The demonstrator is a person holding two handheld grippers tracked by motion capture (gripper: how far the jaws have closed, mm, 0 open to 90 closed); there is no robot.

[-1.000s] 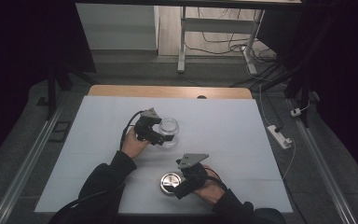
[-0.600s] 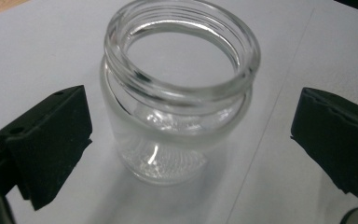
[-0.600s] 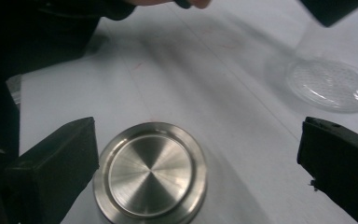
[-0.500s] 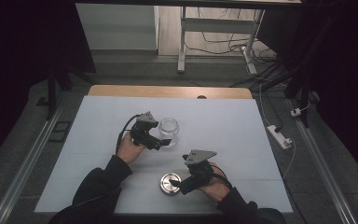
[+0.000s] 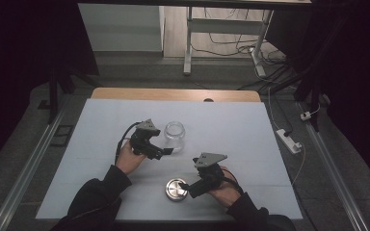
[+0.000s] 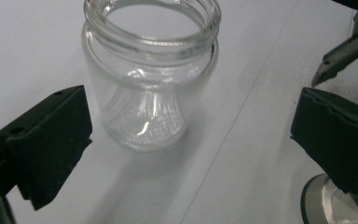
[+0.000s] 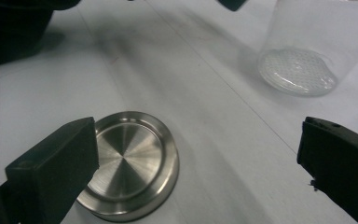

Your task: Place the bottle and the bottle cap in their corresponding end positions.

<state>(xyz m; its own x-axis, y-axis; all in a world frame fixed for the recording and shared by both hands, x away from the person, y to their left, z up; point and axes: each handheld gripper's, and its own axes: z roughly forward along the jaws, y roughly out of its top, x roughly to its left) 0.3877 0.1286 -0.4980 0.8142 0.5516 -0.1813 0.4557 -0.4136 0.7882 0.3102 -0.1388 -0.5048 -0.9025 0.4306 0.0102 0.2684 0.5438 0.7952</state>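
High view: a white tabletop (image 5: 101, 130) seen from above, with a person's forearms entering from six o'clock. An empty, lidless glass jar (image 5: 174, 136) stands upright near the middle of the tabletop. The left tool (image 5: 166, 152) sits at the jar's seven o'clock, just beside it and not touching. A round metal lid (image 5: 175, 189) lies flat at the jar's six o'clock, well apart from it. The right tool (image 5: 187, 188) hovers at the lid's three o'clock edge.

Left gripper view: the jar (image 6: 149, 79) stands between and beyond the two black jaws, which are spread wide and released, grasping nothing. Its mouth opens straight up and its long axis is vertical. The lid's rim (image 6: 319, 205) shows at five o'clock.

Right gripper view: the lid (image 7: 128, 163) lies with its recessed inner face up, flat axis vertical, partly behind the jaw at seven o'clock. The jaws are wide apart and released, holding nothing. The jar's base (image 7: 298, 70) appears at one o'clock.

Risks, as a judgement: the lid is thin and lies flush on the tabletop, so closing jaws could skid over its rim and push it away. The jar is smooth glass; an off-centre squeeze could tip it or slide it aside.
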